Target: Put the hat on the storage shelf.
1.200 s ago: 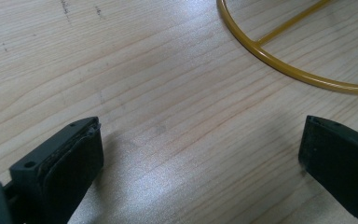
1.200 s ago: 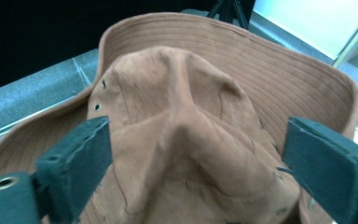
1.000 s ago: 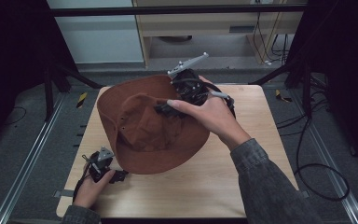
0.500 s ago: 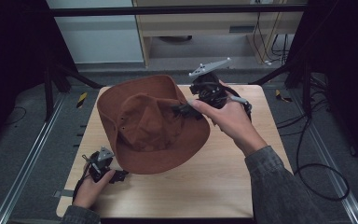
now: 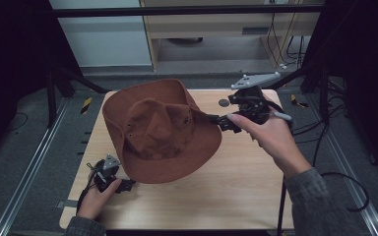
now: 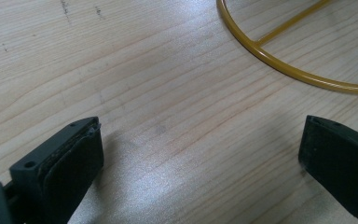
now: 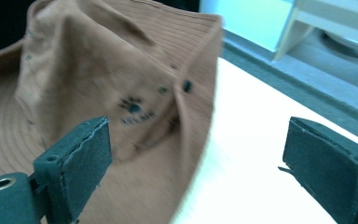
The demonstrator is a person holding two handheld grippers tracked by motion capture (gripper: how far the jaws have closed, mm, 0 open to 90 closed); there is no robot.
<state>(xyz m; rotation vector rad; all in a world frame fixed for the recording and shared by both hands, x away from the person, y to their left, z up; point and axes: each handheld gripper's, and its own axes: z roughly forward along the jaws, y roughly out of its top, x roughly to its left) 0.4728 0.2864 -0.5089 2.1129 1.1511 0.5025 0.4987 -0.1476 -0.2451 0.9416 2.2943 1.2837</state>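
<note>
A brown brimmed hat (image 5: 160,130) lies crown up on the wooden table (image 5: 246,187). My right gripper (image 5: 221,122) hovers just off the hat's right brim, jaws pointing at it. In the right gripper view the hat (image 7: 98,93) shows a small paw-print mark, and the right gripper (image 7: 200,158) is open with nothing between its pads. My left gripper (image 5: 123,186) rests low at the table's front left, beside the hat's front brim. The left gripper (image 6: 200,158) stands open over bare wood, with a thin yellow wire ring (image 6: 279,65) lying ahead of it.
A small dark round spot (image 5: 224,103) marks the table behind the right gripper. A pale cabinet and shelf unit (image 5: 216,24) stand beyond the far edge. Cables (image 5: 344,182) trail on the floor at the right. Bare wood stretches across the table's front right.
My right gripper has drawn back to the right, from over the hat's crown to just past its right brim. The left gripper has stayed put.
</note>
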